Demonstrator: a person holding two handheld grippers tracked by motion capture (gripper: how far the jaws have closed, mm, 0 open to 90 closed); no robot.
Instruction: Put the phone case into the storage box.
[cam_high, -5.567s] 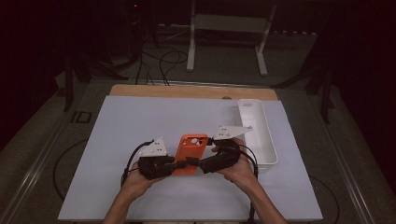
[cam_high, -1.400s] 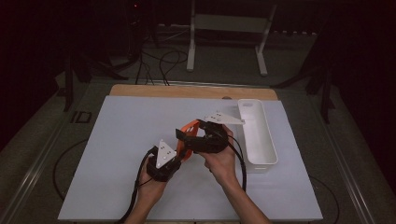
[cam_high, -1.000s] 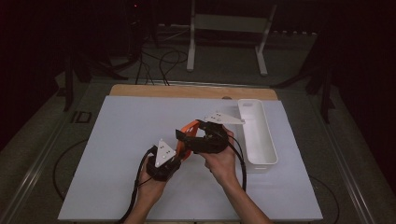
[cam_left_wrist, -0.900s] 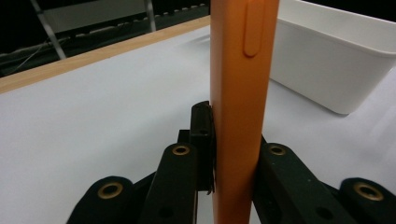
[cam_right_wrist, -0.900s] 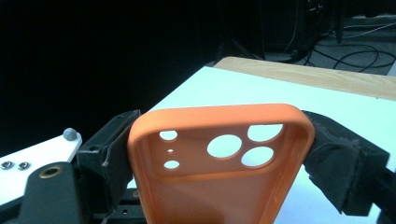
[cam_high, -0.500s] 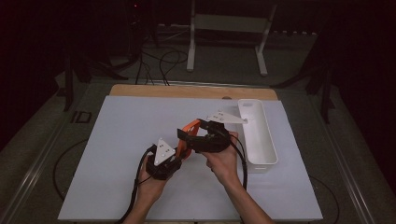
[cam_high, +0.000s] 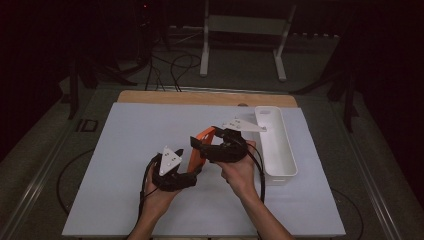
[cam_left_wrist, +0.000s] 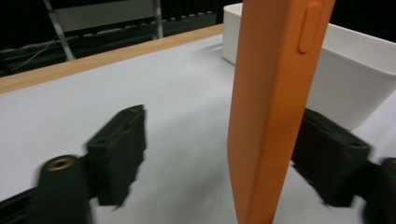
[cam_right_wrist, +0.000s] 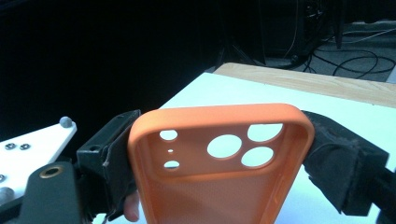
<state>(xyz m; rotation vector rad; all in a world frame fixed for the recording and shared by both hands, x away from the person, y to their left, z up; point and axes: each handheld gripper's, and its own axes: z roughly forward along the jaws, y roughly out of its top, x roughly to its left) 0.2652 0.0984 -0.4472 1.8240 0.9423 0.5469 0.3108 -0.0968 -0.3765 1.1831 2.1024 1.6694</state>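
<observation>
Gripping the orange silicone phone case (cam_right_wrist: 219, 168) by its two long edges, our right gripper (cam_right_wrist: 224, 163) holds it upright, raised above the white table mat (cam_high: 125, 150). Our left gripper (cam_left_wrist: 219, 154) has just been opening; its jaws now stand wide, the case's lower end between them, the left pad clearly apart. We judge this a handover finishing. Next, the left gripper must back away without knocking the case, perhaps towards the long white plastic tray (cam_high: 285, 155) nearby. Compared with a second ago, both hands sit where they were.
</observation>
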